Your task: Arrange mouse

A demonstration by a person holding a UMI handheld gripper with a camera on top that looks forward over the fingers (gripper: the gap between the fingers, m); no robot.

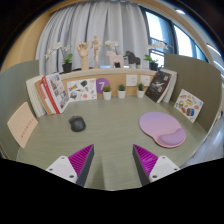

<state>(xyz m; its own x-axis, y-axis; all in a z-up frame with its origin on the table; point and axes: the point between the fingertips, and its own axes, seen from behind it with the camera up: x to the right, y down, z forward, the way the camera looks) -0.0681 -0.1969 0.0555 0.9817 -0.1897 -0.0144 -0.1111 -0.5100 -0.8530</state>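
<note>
Right now your gripper [113, 163] hangs above the green table [110, 135] with its jaws spread wide and nothing between them — the pink pads [82, 158] face each other across bare tabletop. You'll find the mouse [77, 124], dark grey, lying on the table beyond the left finger, well apart from it. The lilac mouse pad [161, 128] with its wrist rest sits beyond the right finger, well apart from the mouse. Books [55, 94] and picture cards lean along the back edge, with small potted plants [106, 91] between them — curtains [95, 28] and a window behind.
</note>
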